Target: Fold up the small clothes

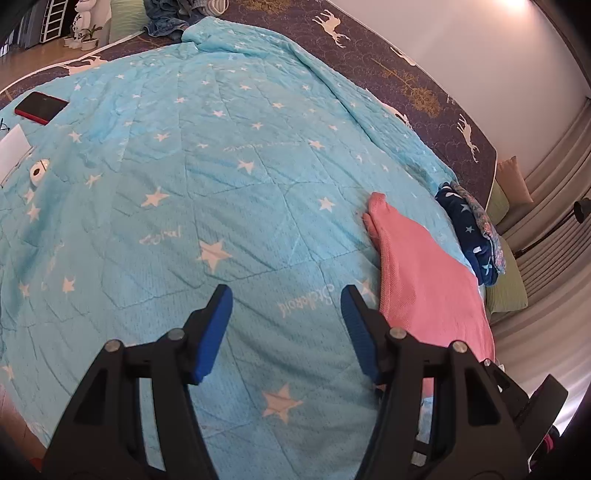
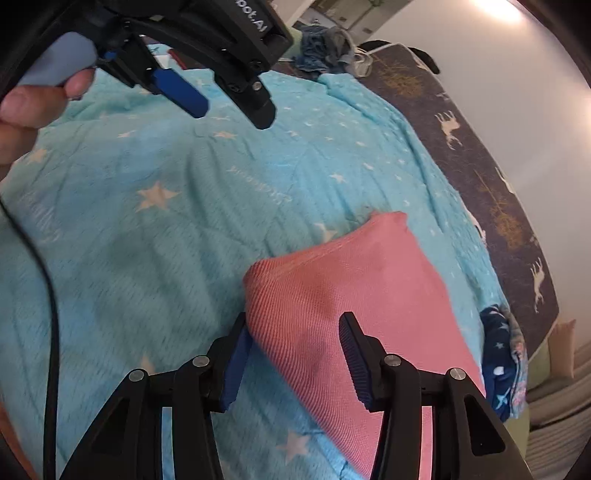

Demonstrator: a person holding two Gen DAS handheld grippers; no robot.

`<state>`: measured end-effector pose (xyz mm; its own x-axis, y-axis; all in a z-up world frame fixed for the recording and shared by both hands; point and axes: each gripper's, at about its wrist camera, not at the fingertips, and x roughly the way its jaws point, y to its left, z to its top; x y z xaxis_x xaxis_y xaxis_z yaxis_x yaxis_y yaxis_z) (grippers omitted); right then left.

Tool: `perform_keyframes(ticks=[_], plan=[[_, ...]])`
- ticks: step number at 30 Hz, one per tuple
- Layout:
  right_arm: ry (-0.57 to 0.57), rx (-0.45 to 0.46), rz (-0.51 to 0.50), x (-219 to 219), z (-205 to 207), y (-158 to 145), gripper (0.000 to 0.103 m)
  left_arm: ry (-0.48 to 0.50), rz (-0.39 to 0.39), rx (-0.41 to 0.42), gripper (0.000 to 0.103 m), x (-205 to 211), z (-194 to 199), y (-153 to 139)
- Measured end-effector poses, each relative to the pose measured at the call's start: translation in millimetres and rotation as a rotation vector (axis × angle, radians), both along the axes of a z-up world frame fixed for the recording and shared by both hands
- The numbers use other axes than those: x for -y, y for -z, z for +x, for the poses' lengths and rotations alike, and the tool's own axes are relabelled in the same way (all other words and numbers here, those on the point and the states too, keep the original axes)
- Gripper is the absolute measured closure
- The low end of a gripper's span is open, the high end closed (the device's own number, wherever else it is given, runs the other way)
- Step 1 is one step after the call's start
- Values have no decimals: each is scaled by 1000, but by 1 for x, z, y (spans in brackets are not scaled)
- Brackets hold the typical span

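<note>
A folded pink garment (image 2: 354, 280) lies on the light blue star blanket (image 2: 155, 258), toward its right side. My right gripper (image 2: 294, 319) hovers over the garment's near-left corner. Its jaws stand apart with pink cloth between them, the left pad at the fold's edge, and no pinch shows. In the left wrist view the same pink garment (image 1: 424, 280) lies just right of my left gripper (image 1: 286, 293), which is open over bare blanket (image 1: 221, 166) with nothing between its fingers. The left gripper (image 2: 232, 110) also shows at the top of the right wrist view, held by a hand (image 2: 26, 107).
A stack of folded clothes, navy with stars (image 1: 469, 229), sits past the pink garment at the blanket's right edge. A red phone (image 1: 40, 107), a white tape roll (image 1: 38, 171) and a white sheet (image 1: 13, 147) lie far left. Denim clothes (image 1: 166, 24) are piled at the far end. A black cable (image 2: 51, 295) hangs left.
</note>
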<state>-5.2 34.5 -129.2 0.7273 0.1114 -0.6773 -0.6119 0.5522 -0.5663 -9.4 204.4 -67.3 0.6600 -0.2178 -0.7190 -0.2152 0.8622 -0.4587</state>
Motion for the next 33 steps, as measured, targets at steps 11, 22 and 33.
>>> perform_keyframes(ticks=[11,22,33], plan=[[277,-385,795,118,52,-67,95,162,-109,-31,37,40,44,1],[338,-473,974,167,63,-68,95,222,-407,-165,34,103,135,27],[272,-466,945,160,57,-65,95,180,-360,-179,31,110,150,14]])
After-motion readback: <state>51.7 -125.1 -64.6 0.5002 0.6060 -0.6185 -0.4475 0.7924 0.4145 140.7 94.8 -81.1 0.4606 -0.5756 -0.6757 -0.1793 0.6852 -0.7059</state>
